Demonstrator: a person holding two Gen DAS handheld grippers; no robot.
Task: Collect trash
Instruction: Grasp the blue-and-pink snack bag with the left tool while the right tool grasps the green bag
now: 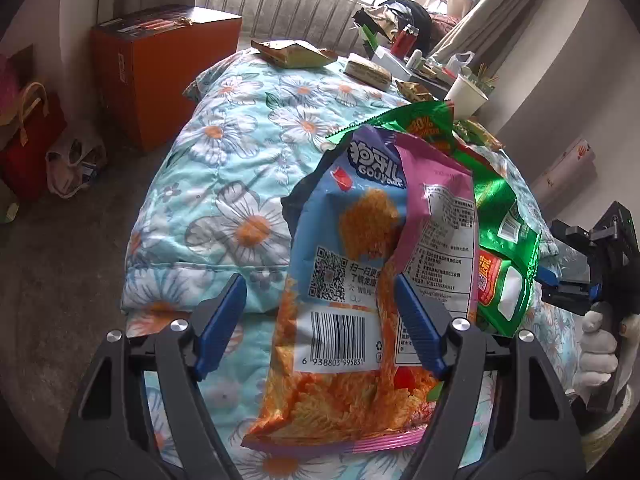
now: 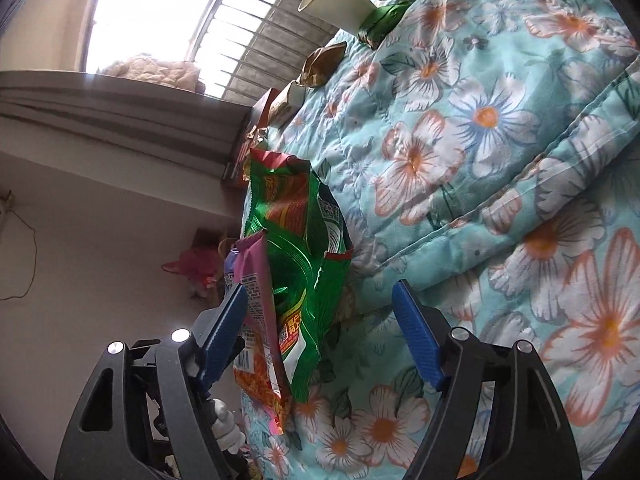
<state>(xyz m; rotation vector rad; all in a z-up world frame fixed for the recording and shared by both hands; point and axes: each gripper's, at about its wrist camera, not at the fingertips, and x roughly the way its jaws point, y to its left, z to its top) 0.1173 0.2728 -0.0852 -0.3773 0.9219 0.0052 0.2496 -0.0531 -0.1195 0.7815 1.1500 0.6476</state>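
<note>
A blue, orange and pink snack bag stands between the wide-open fingers of my left gripper, with a green foil bag behind it. Both bags also show in the right wrist view, the green bag and the pink-edged bag, between the open fingers of my right gripper. The right gripper shows at the right edge of the left wrist view, beside the green bag. Whether either gripper touches a bag I cannot tell.
A floral quilt covers the surface. More wrappers, a paper cup and a red can lie at the far end. An orange box and bags stand on the floor at left.
</note>
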